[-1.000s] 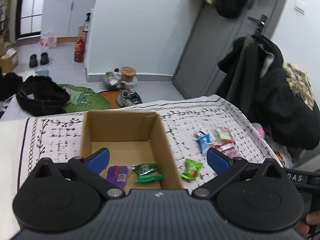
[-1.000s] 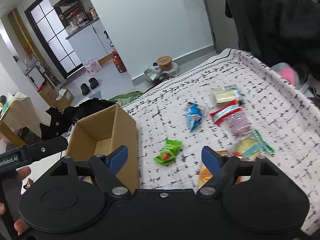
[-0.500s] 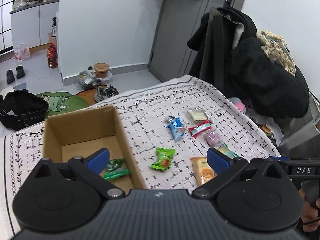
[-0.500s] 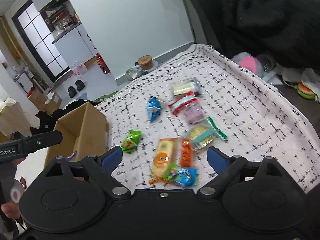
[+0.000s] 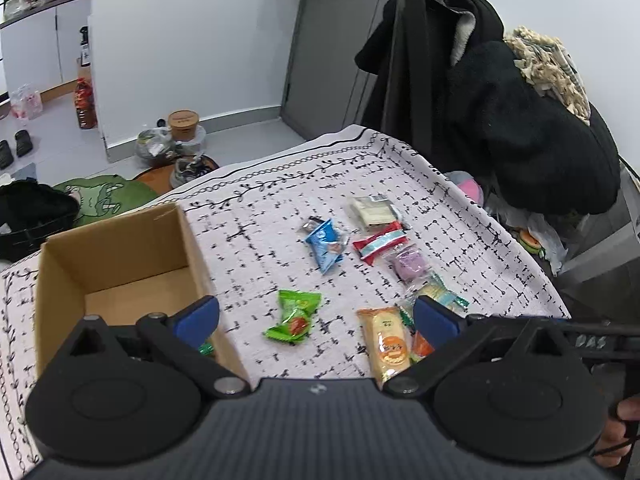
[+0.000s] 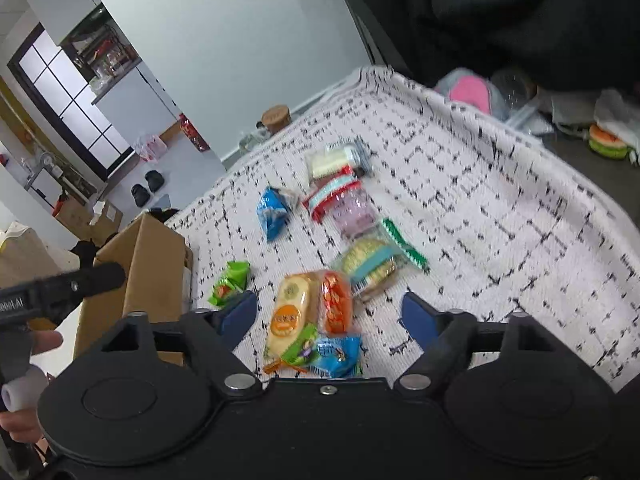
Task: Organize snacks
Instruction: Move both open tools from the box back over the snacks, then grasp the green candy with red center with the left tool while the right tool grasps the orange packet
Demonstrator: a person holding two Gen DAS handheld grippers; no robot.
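Two handheld grippers point down at a slant over a desk (image 5: 460, 240) covered with a white, black-patterned cloth.

Left wrist view: the left gripper (image 5: 316, 314) hovers with its jaws spread wide and nothing between the blue pads (image 5: 198, 316). Its left pad hangs over the near corner of an open cardboard box (image 5: 116, 244), which stands on the desk's left side. Inside the box only a sliver of a green wrapper (image 5: 206, 349) shows by the near wall; the rest of the visible floor is bare. Loose snacks lie to the right of the box: a green packet (image 5: 296, 316), a blue packet (image 5: 326, 244), a red packet (image 5: 380, 242) and an orange-labelled cake bar (image 5: 388, 344).

Right wrist view: the right gripper (image 6: 330, 314) hovers above a cluster of snacks, its jaws part open and just narrowed, gripping nothing. Between the pads lie the cake bar (image 6: 290, 312), an orange packet (image 6: 336, 300) and a small blue packet (image 6: 338, 356). The box (image 6: 148, 272) stands to the left, well apart from them, contents hidden. A hand (image 6: 24, 364) holds the other gripper's handle at the left edge.
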